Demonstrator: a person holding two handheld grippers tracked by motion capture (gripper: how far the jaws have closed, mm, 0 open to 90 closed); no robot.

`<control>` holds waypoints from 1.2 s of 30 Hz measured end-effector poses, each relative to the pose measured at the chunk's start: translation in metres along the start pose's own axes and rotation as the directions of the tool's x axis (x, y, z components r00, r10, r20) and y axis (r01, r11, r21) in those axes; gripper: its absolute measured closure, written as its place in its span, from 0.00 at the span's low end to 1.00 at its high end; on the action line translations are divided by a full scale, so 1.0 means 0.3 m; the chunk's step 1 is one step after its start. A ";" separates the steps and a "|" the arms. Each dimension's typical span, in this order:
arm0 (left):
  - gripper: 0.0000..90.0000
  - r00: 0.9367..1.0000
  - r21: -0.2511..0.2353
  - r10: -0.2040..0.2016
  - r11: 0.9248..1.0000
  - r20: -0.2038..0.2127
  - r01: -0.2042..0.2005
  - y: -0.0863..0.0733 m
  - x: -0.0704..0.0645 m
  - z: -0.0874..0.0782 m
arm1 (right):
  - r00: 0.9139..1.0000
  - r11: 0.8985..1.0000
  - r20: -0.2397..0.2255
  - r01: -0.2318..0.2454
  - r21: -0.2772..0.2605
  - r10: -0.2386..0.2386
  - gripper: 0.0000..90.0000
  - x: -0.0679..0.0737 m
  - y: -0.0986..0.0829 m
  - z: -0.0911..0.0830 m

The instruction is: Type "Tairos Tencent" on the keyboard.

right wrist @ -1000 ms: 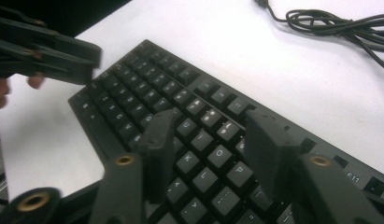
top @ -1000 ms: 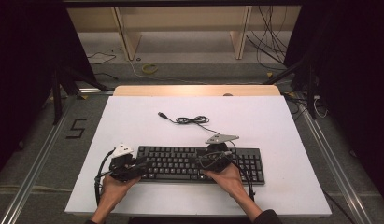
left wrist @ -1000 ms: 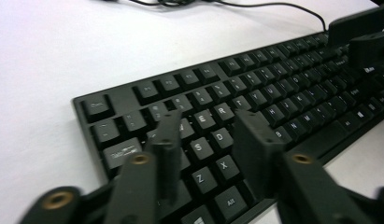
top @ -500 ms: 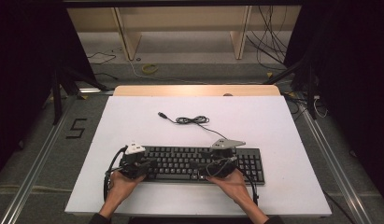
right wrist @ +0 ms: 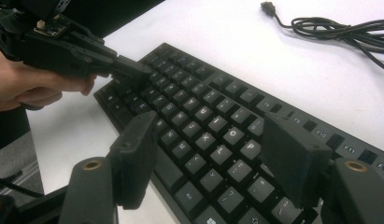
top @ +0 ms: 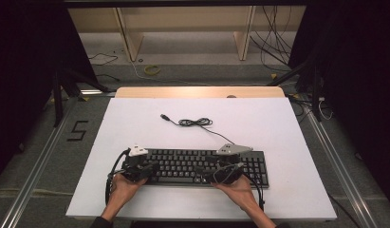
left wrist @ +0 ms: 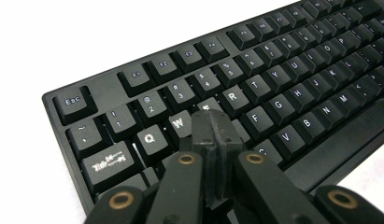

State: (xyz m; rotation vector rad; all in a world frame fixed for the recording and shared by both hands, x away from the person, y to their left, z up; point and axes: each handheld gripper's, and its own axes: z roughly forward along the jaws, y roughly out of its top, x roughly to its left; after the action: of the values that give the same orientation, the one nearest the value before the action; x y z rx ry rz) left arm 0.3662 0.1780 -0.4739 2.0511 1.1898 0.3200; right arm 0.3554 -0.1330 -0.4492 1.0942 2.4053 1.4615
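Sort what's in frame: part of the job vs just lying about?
In the job:
- black full-size keyboard on the white table
- left gripper, jaws shut, tip over the keys by W and E
- right gripper, jaws open above the right-hand letter keys

Lying about:
- keyboard's black coiled cable, its plug lying loose on the table
- yellow ring on the floor

The closed jaws hide keys on the keyboard point(left wrist: 255, 88), whose right end is cut off
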 end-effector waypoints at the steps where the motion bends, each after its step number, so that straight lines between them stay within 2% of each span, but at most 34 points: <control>1: 0.99 1.000 0.014 0.006 1.000 -0.004 -0.006 -0.001 0.001 0.004 | 1.000 1.000 0.000 -0.002 -0.002 0.002 0.42 0.001 0.000 -0.001; 13: 0.99 1.000 0.010 0.017 1.000 -0.011 -0.017 -0.002 -0.003 0.004 | 1.000 1.000 0.006 0.004 0.001 -0.004 0.42 0.002 -0.007 -0.003; 19: 0.98 1.000 -0.018 -0.005 1.000 0.002 0.005 0.000 0.003 -0.015 | 1.000 1.000 0.008 0.004 -0.003 -0.004 0.42 0.000 -0.008 -0.002; 32: 0.84 0.999 -0.065 -0.025 0.998 0.027 0.026 0.007 0.009 -0.050 | 1.000 1.000 0.007 0.003 -0.004 -0.003 0.42 0.000 -0.008 -0.002; 36: 0.76 0.998 -0.085 -0.039 0.996 0.039 0.042 0.007 0.010 -0.061 | 1.000 1.000 0.003 0.002 0.000 -0.002 0.42 0.003 -0.009 -0.001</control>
State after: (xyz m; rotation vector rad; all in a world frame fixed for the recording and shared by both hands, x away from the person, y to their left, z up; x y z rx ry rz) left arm 0.3594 0.1885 -0.4600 1.9486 1.1736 0.3061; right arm 0.3532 -0.1333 -0.4510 1.0931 2.4031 1.4583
